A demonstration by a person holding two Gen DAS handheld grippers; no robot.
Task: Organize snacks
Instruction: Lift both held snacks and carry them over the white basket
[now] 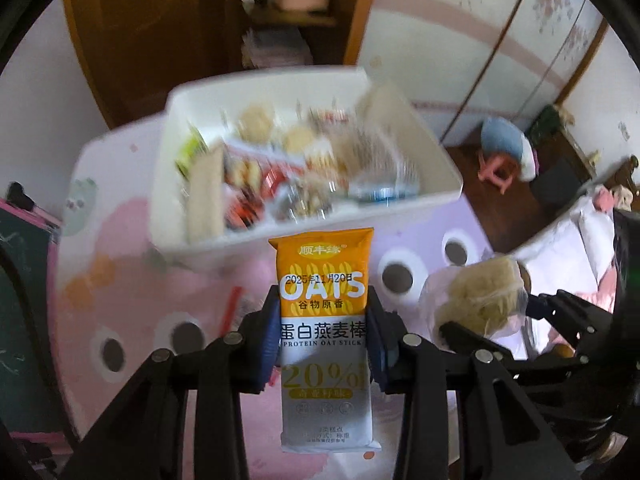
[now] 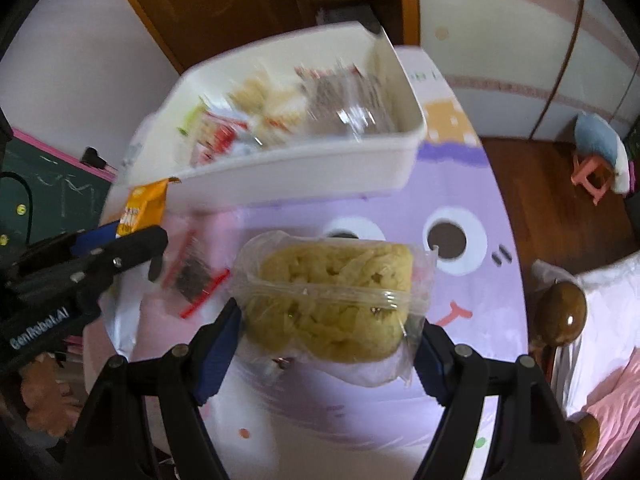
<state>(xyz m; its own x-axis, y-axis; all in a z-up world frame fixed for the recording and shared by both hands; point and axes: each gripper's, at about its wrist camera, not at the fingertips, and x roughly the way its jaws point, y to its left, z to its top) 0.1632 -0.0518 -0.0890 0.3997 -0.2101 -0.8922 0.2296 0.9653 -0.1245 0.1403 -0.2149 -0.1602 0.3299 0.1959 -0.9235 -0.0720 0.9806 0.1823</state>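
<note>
Left gripper (image 1: pixel 323 334): its blue-padded fingers (image 1: pixel 267 340) stand narrow and pinch the oat bar packet from both sides, lifted clear of the tabletop.
Oat bar packet (image 1: pixel 325 320): one, orange at the top and white below, upright between the left fingers; its top edge overlaps the near wall of the bin in the left wrist view. In the right wrist view only its orange end shows, just in front of the bin.
Right gripper (image 2: pixel 330 330): its fingers (image 2: pixel 218 344) stand wide apart and press on the two ends of the pastry bag, which is held above the tabletop.
Pastry bag (image 2: pixel 334 304): one clear plastic bag with a pale yellow crumbly cake inside, lying crosswise between the right fingers.
Bin (image 1: pixel 432 136): one white rectangular bin on the far part of the tabletop, holding many wrapped snacks; blur keeps them from being counted.
Loose snack (image 2: pixel 196 276): one small clear packet with red edges and dark contents lies flat on the tabletop, between the two grippers and in front of the bin.
Tabletop (image 2: pixel 452 184): covered with a pink and purple cartoon cloth with big round eyes.
Stool (image 2: pixel 592 172): one pink stool on the wooden floor, well apart from the tabletop.
</note>
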